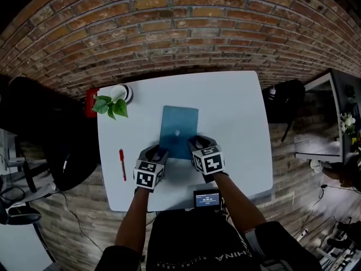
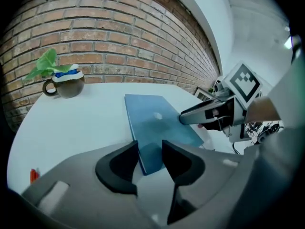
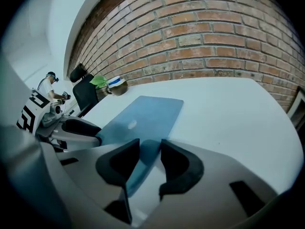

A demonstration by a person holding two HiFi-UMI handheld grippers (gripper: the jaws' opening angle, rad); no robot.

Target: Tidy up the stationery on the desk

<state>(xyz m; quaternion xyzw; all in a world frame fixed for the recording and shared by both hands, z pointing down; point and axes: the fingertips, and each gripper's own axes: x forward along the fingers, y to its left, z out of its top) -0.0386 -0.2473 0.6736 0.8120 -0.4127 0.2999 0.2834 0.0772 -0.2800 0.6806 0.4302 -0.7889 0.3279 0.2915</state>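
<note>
left gripper (image 2: 150, 157): jaws apart, near-left corner of blue notebook (image 1: 179, 124) between them, not clamped | right gripper (image 3: 149, 157): jaws apart, notebook's near-right corner between them | notebook: flat, mid white tabletop (image 1: 240, 114) | red pen (image 1: 122, 164): left of notebook, apart | potted plant (image 1: 111, 103): far-left corner

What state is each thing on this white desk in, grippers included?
Flat blue folder: closed, lying flat on the white desk.
Slim red pen: lying flat, left of the folder, untouched.
Brown mug with green plant: upright.
Small black screen device: lit.
Left gripper: open, folder's near corner between the jaws.
Right gripper: open, folder's other near corner between the jaws.
</note>
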